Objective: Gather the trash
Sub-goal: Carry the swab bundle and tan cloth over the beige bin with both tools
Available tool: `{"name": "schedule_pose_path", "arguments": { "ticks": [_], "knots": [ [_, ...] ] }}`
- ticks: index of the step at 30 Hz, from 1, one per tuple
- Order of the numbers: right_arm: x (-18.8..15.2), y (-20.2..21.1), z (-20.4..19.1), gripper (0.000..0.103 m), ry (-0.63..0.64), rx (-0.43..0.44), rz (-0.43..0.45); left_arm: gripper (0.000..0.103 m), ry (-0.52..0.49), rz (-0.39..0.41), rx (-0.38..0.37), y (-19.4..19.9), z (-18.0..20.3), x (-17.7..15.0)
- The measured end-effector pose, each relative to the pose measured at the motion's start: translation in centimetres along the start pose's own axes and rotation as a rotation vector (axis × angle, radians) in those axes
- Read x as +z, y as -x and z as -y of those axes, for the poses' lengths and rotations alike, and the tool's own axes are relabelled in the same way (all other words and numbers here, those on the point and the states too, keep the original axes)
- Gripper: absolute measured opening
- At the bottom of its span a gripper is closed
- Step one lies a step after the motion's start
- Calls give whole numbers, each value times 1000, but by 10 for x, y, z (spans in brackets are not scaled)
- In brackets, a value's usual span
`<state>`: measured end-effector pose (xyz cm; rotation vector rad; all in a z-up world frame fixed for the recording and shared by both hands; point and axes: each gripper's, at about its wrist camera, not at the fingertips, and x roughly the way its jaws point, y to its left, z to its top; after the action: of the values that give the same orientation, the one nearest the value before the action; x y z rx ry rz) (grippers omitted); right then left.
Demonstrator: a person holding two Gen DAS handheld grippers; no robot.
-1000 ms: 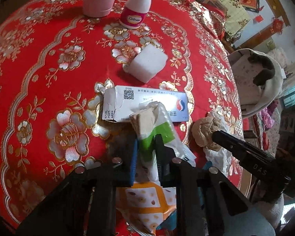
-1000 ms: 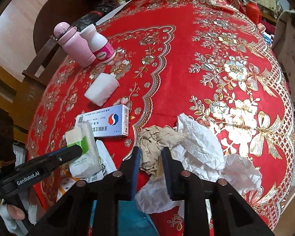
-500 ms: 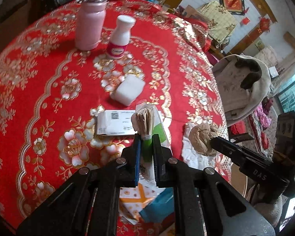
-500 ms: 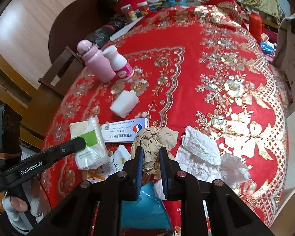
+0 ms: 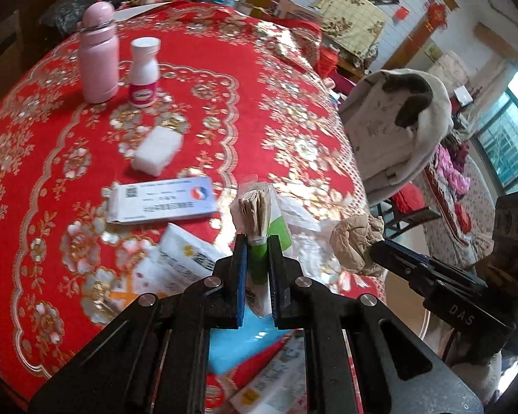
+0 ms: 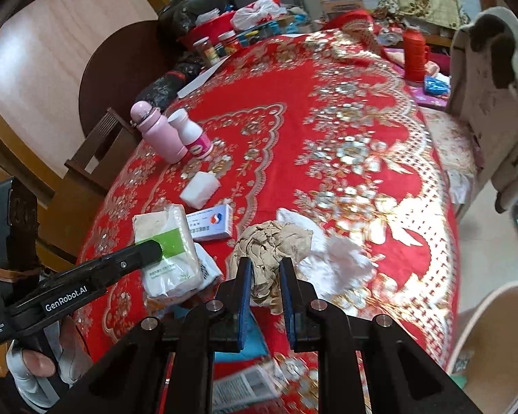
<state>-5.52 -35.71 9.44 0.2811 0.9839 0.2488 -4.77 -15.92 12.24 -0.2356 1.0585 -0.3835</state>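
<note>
In the left wrist view, the left gripper (image 5: 257,241) clamps the tissue pack (image 5: 259,214), now lifted clear of the red tablecloth (image 5: 224,110); earlier it lay beside the blue-white box (image 5: 162,200).

In the right wrist view, the right gripper (image 6: 263,269) pinches the brown paper ball (image 6: 269,245), raised above the white tissues (image 6: 331,258).

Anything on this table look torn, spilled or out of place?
The blue-and-white carton lies flat with its left end flap torn open. Crumpled white tissues litter the near edge of the red tablecloth. Nothing looks spilled.
</note>
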Motion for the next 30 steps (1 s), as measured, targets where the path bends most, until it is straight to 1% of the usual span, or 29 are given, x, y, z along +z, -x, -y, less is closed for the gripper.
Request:
{"name": "schedule_pose_path", "arguments": {
  "ticks": [7, 15, 20, 30],
  "knots": [
    [-17, 31, 28, 16, -42, -37, 28, 8, -65, -8, -23, -3, 43, -11],
    [-43, 73, 70, 16, -109, -95, 62, 8, -157, -30, -61, -14, 103, -30],
    [-62, 101, 101, 16, -160, -137, 81, 8, -220, -53, -95, -24, 147, -44],
    [-103, 148, 159, 16, -268, -217, 102, 8, -330, -110, -149, -47, 221, -75]
  ]
}}
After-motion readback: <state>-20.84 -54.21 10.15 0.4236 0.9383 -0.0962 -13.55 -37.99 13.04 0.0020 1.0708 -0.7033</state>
